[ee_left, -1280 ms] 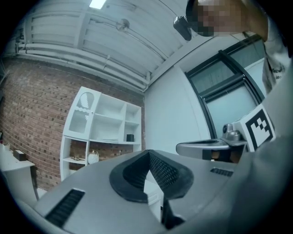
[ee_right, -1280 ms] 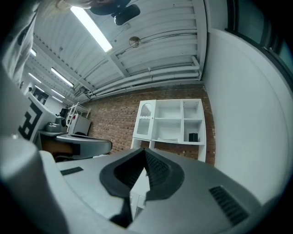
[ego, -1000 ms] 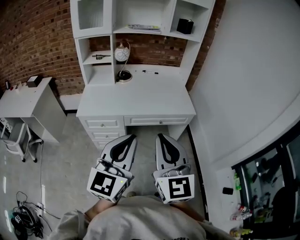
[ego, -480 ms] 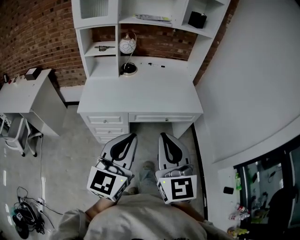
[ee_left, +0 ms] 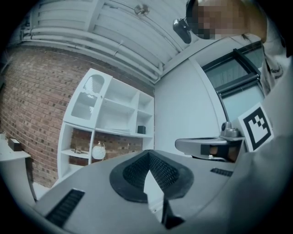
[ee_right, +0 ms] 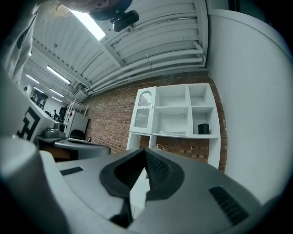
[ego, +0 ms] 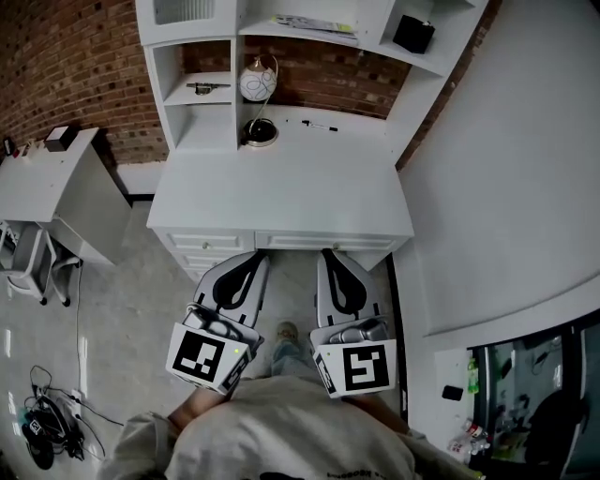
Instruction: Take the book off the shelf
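The book (ego: 314, 23) lies flat on the middle shelf of the white hutch (ego: 202, 112) above the desk (ego: 281, 192). It also shows as a thin slab in the left gripper view (ee_left: 120, 130) and the right gripper view (ee_right: 176, 134). My left gripper (ego: 251, 258) and right gripper (ego: 330, 255) are side by side in front of the desk's front edge, far below the book. Both point level at the desk. Both are shut with nothing between their jaws.
A black box (ego: 413, 35) stands in the right shelf cell. A globe lamp (ego: 257, 82) and a pen (ego: 319, 125) sit on the desk's back. A small white side table (ego: 47, 183) and a chair (ego: 28, 267) stand left; a white wall (ego: 506, 169) runs along the right.
Both grippers have moved forward together toward the desk, from over the floor to its front edge. The desk and hutch look nearer. The jaws stayed shut.
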